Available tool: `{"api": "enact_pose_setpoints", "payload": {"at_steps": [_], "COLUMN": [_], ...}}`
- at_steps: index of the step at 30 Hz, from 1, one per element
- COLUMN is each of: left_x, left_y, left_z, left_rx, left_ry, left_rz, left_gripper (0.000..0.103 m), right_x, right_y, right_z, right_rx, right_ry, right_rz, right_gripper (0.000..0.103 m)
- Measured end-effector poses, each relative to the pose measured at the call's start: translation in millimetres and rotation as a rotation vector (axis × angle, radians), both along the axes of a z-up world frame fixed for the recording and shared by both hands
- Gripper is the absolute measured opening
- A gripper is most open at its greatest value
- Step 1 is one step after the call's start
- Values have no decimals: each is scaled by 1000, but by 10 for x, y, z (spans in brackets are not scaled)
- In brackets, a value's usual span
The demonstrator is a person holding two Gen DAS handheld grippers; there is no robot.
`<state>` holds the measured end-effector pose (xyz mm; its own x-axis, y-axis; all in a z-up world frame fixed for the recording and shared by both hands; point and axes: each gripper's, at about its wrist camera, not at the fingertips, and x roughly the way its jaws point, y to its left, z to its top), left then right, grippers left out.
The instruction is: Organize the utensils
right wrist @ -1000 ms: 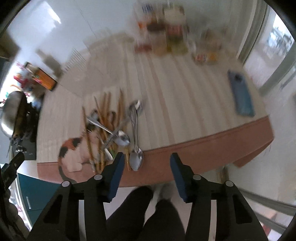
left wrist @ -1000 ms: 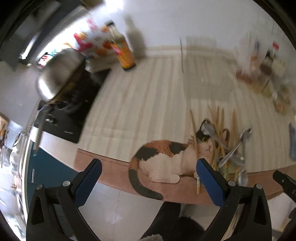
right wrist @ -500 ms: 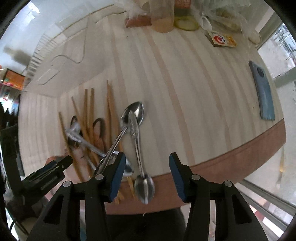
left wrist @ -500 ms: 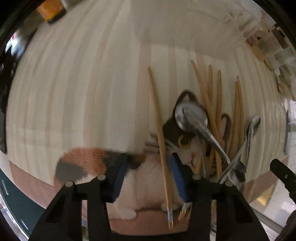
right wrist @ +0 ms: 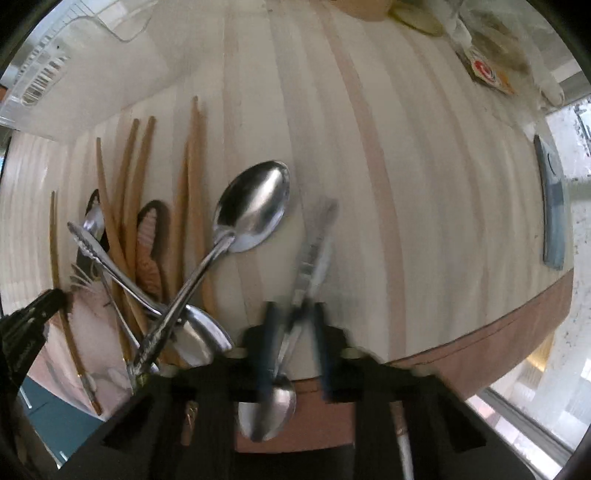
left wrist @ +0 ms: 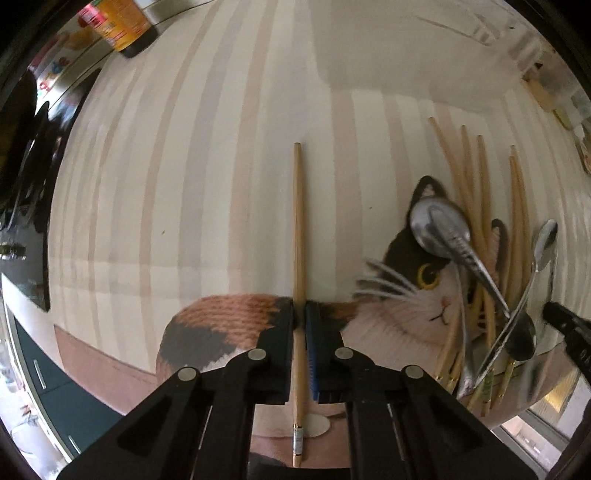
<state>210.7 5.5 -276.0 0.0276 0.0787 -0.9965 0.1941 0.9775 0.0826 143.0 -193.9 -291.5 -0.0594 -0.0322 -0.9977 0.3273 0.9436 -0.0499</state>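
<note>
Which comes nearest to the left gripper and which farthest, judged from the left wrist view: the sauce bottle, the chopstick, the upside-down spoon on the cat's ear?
From the left gripper:
1. Chopstick: clamped between its fingers, centre.
2. Upside-down spoon: right, lying on the cat picture.
3. Sauce bottle: far upper left, at the table's back.

Black jaws, blue pads [left wrist: 313, 354], silver screws.

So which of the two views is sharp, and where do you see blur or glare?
Left wrist view: sharp; the left hand-held gripper and its chopstick are crisp, with fisheye bending of the table stripes. Right wrist view: the right hand-held gripper and the spoon between its fingers are motion-blurred; bright reflections on the upper spoon.
</note>
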Motion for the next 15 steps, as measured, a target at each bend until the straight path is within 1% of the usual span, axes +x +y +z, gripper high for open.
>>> {"api": "enact_pose_setpoints", "payload": {"at_steps": [2,6,8,10,11,12,14,15], "left_x": [-82,-170,-204,-222,-177,-142,-151,-157], "left_y": [155,217,310,366,265,243,305,326], "left_z": [40,37,-8,49,20,58,211,289], "left_rx": [0,0,-2,2,5,10,15,15], "left_ry": [0,-6,-8,-13,-21,-33,-68,-85], "left_rz": [15,34,46,62,66,63,58,52], "left_gripper": [5,5,4,4,4,4,4,4], "right_x": [-22,-85,-121,-142,-153,-164,-184,-216], "right_y": [-106,-357,-445,-506,-545,-573,-663,-725], "right_z": [8,-2,4,9,13,39,132,218], "right_rx": [-14,-14,5,33,39,49,62,61], "right_ry": [-9,-20,-32,-41,-44,-56,-81,-90], "right_rz": [-22,-70,-84,-96,-96,-100,-99,-102], "right_gripper": [8,8,8,7,6,5,0,0]}}
